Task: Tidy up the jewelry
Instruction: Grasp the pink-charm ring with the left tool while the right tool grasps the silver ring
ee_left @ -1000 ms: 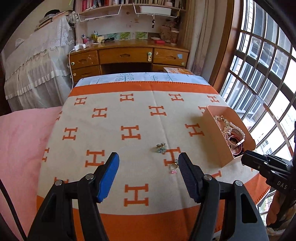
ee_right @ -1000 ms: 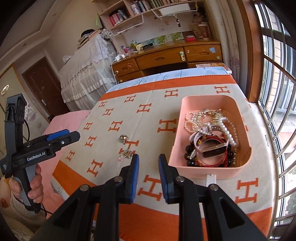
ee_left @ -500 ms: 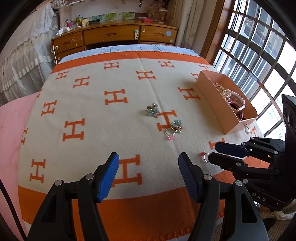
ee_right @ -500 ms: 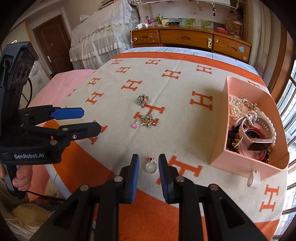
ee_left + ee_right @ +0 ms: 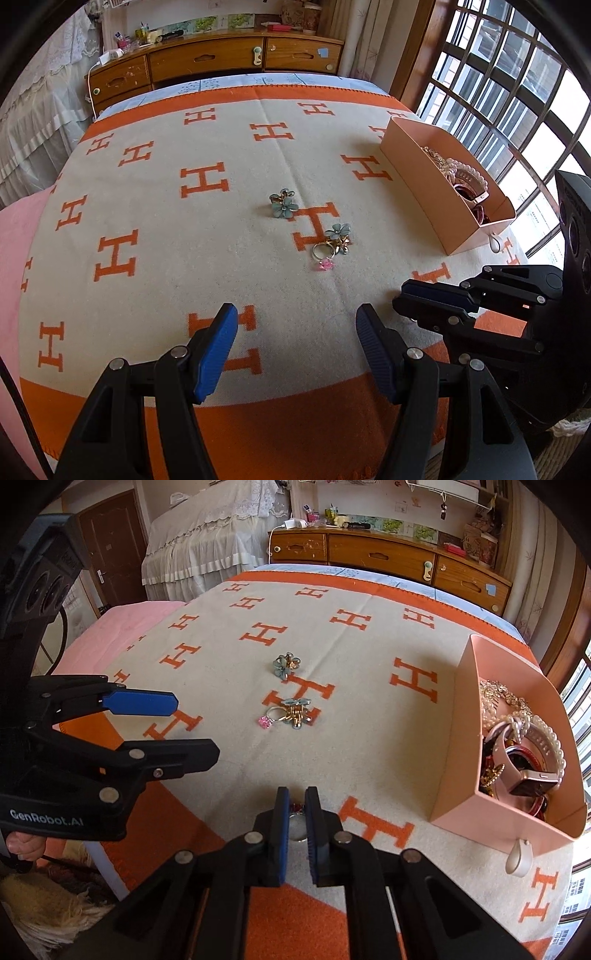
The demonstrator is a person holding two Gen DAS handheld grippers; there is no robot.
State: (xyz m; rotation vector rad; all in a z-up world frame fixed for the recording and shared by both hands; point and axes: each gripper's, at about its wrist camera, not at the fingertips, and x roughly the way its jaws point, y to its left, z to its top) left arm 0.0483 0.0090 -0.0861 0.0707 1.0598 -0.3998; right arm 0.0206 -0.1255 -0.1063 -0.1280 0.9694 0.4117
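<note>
right wrist view: right gripper (image 5: 296, 821) is seen clenched on a silver ring with a red stone (image 5: 297, 825), pinched between its blue pads at the near edge of the orange-and-cream blanket (image 5: 369, 720). left gripper (image 5: 293, 349) is held released above the same blanket, nothing between its fingers. a blue flower piece (image 5: 282, 204) is laid alone mid-blanket; a second blue flower piece (image 5: 339, 236) is found nearer, touching a ring with a pink stone (image 5: 324, 256). a pink box (image 5: 456, 738) is set at the right, filled with pearls, bracelets and a watch. a hand (image 5: 20, 843) is glimpsed on the left gripper's handle
</note>
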